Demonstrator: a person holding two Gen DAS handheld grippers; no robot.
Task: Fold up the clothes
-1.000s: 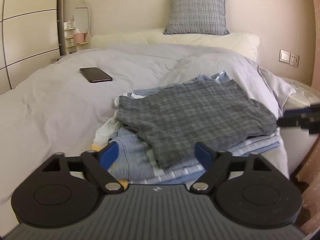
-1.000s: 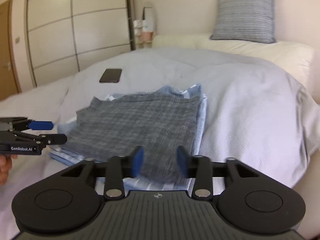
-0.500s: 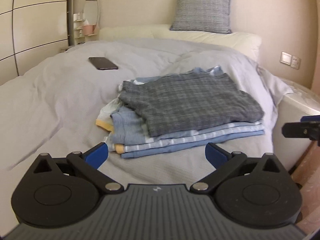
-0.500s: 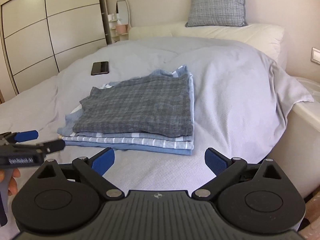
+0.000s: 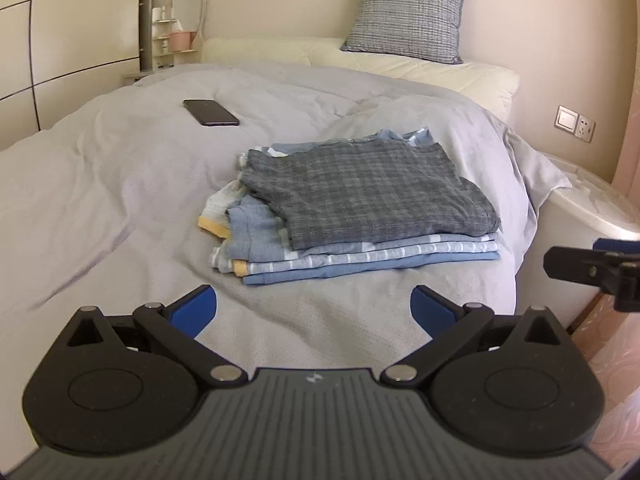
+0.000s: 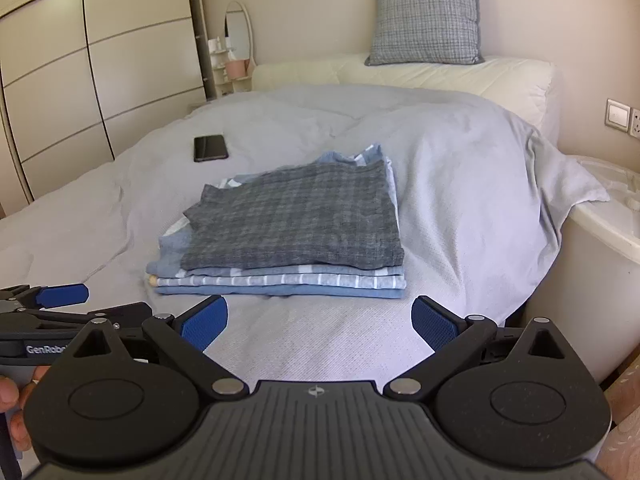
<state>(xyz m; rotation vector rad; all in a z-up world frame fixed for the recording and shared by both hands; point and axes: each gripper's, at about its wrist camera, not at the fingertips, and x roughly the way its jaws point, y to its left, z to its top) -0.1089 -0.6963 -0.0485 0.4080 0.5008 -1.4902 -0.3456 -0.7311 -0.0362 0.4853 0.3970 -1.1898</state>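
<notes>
A folded grey checked shirt (image 5: 368, 192) (image 6: 296, 220) lies on top of a stack of folded blue and striped clothes (image 5: 360, 260) (image 6: 280, 280) on the grey bedspread (image 5: 100, 200) (image 6: 460, 184). My left gripper (image 5: 314, 308) hangs open in front of the stack, apart from it, with nothing between its blue pads. My right gripper (image 6: 320, 318) is open too, just short of the stack's near edge and empty. Each gripper shows at the side of the other's view: the right one (image 5: 592, 268), the left one (image 6: 60, 300).
A black phone (image 5: 211, 112) (image 6: 211, 147) lies on the bedspread beyond the stack. A grey pillow (image 5: 406, 10) leans on the wall over a cream pillow (image 6: 440, 76). A white bedside unit (image 5: 592, 208) stands right of the bed. Wardrobe doors (image 6: 100, 80) line the left.
Both grippers have drawn back from the stack, which now looks smaller and farther. The right gripper's jaws went from half closed over the grey shirt's edge to wide open.
</notes>
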